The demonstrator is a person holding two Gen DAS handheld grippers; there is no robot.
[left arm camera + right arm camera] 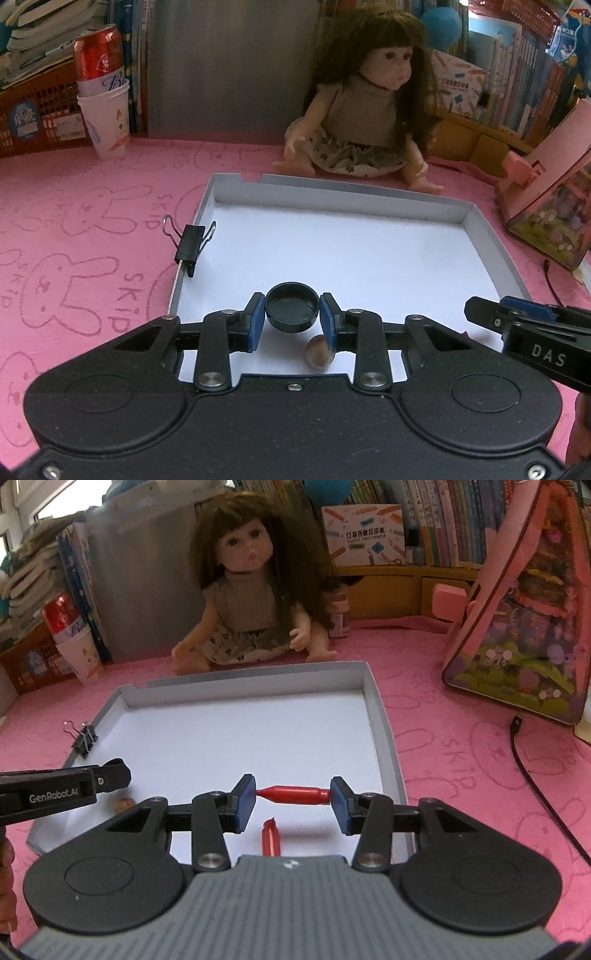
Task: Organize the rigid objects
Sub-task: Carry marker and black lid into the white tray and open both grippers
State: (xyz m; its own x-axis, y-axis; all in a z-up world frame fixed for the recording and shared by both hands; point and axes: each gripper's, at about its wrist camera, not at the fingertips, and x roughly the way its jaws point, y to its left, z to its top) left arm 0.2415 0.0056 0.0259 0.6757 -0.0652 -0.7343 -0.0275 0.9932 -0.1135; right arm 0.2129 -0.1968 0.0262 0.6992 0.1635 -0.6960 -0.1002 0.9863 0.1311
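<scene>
A black metal binder clip [192, 245] with wire handles bites the left wall of the shallow grey cardboard tray [369, 194], whose floor is smooth white. Over that floor the left gripper [293, 316] pinches a round, glossy black cap [292, 311], hollow side up, between narrowly spaced blue pads; a small brown nut [320, 351] lies just below. Further right, the right gripper [293, 796], opened wider, clamps a red bullet-shaped piece [293, 794] end to end; a second red piece [270, 837] lies on the floor beneath.
</scene>
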